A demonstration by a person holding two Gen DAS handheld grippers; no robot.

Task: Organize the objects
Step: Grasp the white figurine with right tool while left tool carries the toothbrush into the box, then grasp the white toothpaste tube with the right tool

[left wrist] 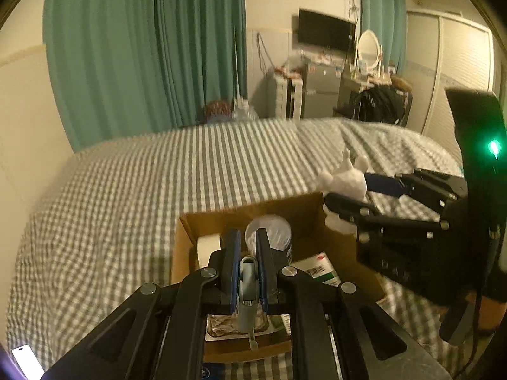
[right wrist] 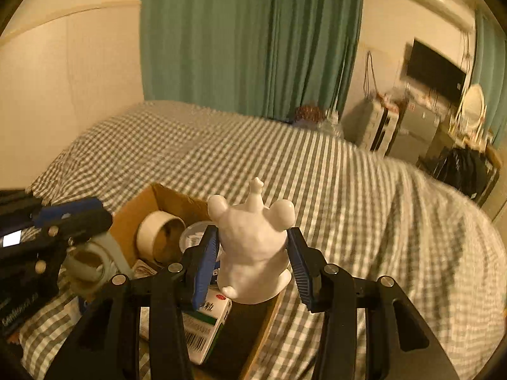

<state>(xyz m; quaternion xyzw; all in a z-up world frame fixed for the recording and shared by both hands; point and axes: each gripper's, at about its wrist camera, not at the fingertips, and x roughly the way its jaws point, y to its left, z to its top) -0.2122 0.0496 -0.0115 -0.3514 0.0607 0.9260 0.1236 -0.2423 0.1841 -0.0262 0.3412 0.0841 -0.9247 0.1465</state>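
The right gripper [right wrist: 253, 262], lower centre of its view, has its fingers [right wrist: 206, 266] spread wide and pressed against both sides of a white figurine [right wrist: 253, 247], held above the right edge of the cardboard box [right wrist: 149, 202] on the checked bed [right wrist: 348, 205]. The left gripper [left wrist: 247, 262], bottom centre of its view, is nearly closed, clamping a grey tool [left wrist: 247, 288] over the box, which contains a tape roll [right wrist: 161, 231] and a green-white carton [right wrist: 206, 329].

A box [left wrist: 304, 212] sits on the bed [left wrist: 158, 171], tape roll [right wrist: 160, 229] inside.
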